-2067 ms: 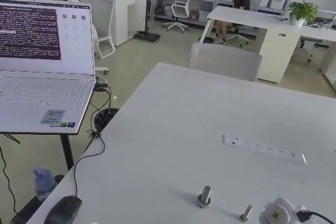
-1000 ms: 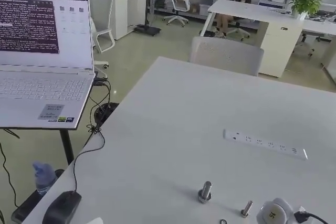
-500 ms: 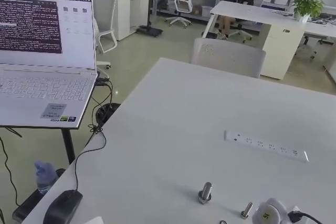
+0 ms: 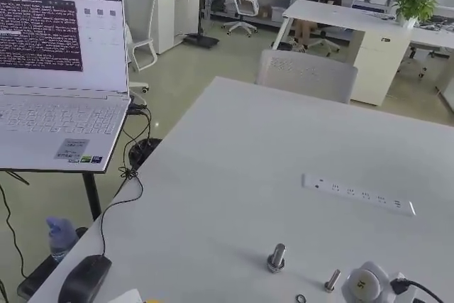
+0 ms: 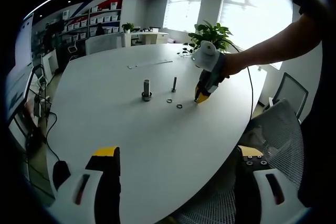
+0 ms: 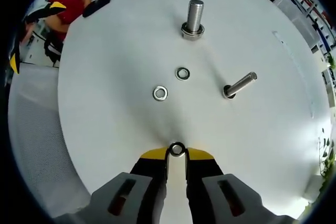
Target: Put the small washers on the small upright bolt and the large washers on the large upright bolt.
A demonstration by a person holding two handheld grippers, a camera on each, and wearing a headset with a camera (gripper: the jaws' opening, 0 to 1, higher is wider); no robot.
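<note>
Bolts stand near the table's (image 4: 234, 147) near edge in the head view: the large bolt (image 4: 277, 257) upright, the small bolt (image 4: 332, 280) just to its right. A loose washer (image 4: 301, 299) lies at the near edge, between the two. Your right gripper (image 4: 365, 283) sits just right of the small bolt, and I cannot tell how its jaws stand from here. A power strip (image 4: 358, 195) lies farther back toward the right edge. A laptop (image 4: 60, 83) stands off the table's left side.

In the left gripper view, your left gripper (image 5: 177, 153) hangs over the table edge, jaws wide with nothing between them. Across the table the large bolt (image 5: 146, 90) and small bolt (image 5: 174, 84) stand side by side. Two loose washers (image 5: 179, 106) lie in front of them. Your right gripper (image 5: 201, 97) points tip-down at the table just beside those washers.

In the right gripper view, your jaws are narrow and pinch a washer (image 6: 177, 149) at their tips, low over the table near its edge. The loose washers (image 6: 160, 93) lie apart from each other, between the held washer and the bolts.
</note>
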